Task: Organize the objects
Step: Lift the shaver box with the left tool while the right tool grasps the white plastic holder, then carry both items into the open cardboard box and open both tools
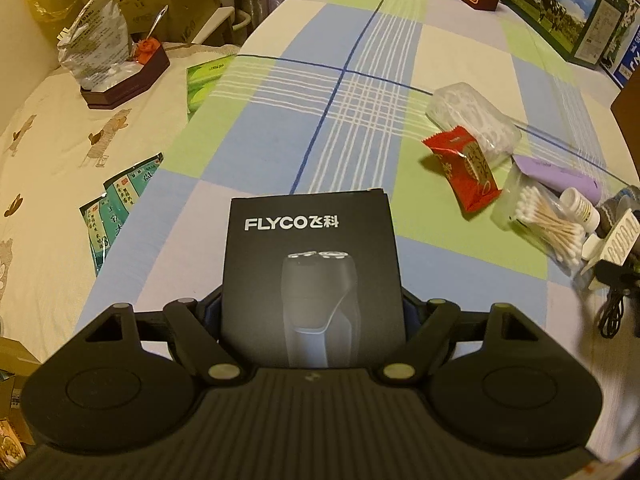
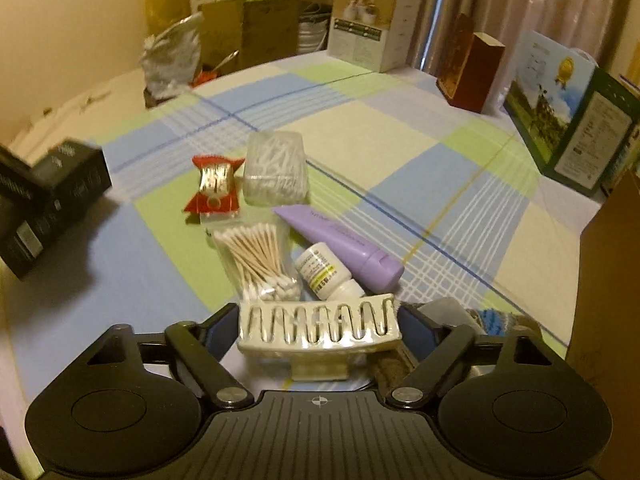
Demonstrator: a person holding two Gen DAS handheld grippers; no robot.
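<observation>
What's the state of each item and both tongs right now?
Left tongs: shut on the shaver box.
Shaver box: closed, gripped by its sides.
Right tongs: hair claw clip between the jaws; contact unclear.
Hair claw clip: teeth closed, lying crosswise.
Purple tube: capped, lying flat.
Small white bottle: capped, on its side.
Cotton swab bag: lying flat.
Clear floss-pick box: lid shut.
Red candy: wrapped.
</observation>
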